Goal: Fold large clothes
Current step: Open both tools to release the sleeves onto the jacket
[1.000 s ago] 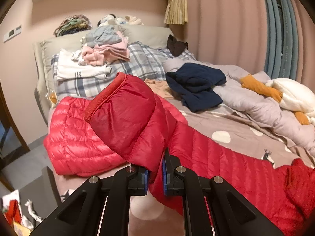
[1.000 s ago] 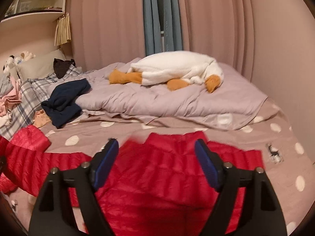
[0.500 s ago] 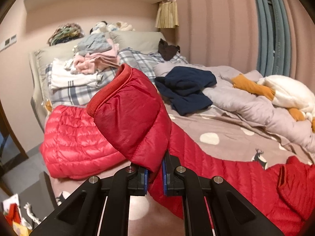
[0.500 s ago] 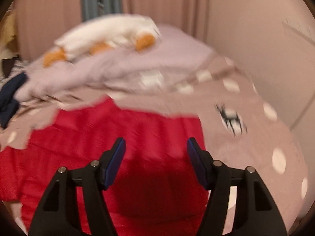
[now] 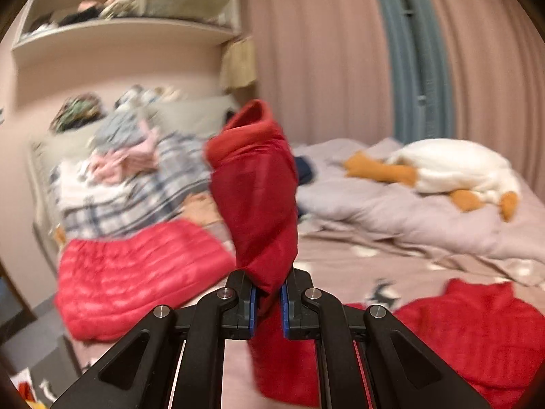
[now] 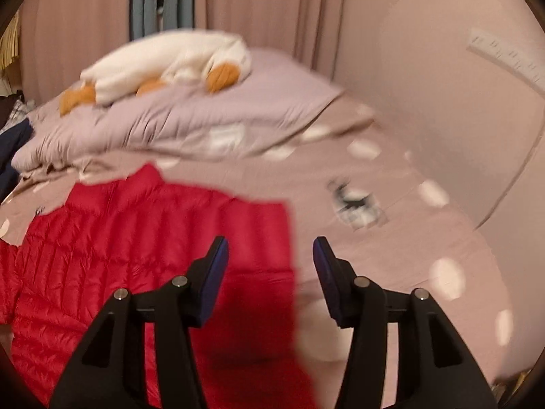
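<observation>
The left gripper point(image 5: 267, 301) is clamped on the red down jacket's point(image 6: 136, 238) sleeve point(image 5: 253, 187), lifted above the bed point(image 6: 391, 255), while the right gripper point(image 6: 269, 266), jaws just narrowing but still apart, straddles the jacket's edge ungripped.

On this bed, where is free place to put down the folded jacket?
Bare dotted sheet lies right of the red jacket, up to the wall. The lilac duvet with the plush goose fills the far side. The pillow end is crowded with piled clothes.
</observation>
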`<move>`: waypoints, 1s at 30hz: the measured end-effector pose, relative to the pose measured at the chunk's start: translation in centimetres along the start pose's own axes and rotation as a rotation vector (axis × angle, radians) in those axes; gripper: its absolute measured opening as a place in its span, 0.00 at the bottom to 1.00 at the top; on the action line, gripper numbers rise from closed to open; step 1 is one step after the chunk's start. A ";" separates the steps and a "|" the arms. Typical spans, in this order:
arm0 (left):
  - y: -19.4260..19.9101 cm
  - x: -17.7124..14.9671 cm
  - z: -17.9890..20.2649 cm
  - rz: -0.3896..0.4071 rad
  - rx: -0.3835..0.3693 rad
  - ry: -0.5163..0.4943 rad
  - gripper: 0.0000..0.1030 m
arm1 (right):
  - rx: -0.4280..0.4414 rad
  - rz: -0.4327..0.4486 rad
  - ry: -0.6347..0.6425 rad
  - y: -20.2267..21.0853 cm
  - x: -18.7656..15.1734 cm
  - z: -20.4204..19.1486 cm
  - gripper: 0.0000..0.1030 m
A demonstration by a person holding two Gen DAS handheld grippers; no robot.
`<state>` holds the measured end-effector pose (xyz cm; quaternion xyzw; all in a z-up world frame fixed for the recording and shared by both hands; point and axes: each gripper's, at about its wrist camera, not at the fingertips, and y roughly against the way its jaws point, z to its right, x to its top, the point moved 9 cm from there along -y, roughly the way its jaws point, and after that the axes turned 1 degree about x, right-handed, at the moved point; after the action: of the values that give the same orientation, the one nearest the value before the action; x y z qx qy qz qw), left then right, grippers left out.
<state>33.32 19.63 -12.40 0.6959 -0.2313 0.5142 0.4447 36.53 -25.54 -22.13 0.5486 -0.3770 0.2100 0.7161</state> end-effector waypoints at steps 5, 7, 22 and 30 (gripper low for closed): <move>2.7 -0.4 7.3 -0.005 -0.137 -0.015 0.07 | -0.050 0.077 -0.040 5.3 0.9 5.6 0.50; 3.5 -0.6 9.7 -0.010 -0.174 -0.030 0.07 | -0.084 0.099 -0.065 7.1 0.7 8.1 0.50; 9.4 -8.8 26.1 -0.287 -0.535 -0.105 0.16 | -0.067 0.194 -0.131 16.5 -1.6 13.4 0.48; 12.6 -7.9 25.5 -0.222 -0.607 -0.082 0.72 | -0.034 0.201 -0.129 16.7 -1.6 12.0 0.49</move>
<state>33.55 -9.55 -16.82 0.5725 -0.3145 0.3418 0.6756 19.90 -31.49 -11.49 0.5083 -0.4788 0.2385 0.6749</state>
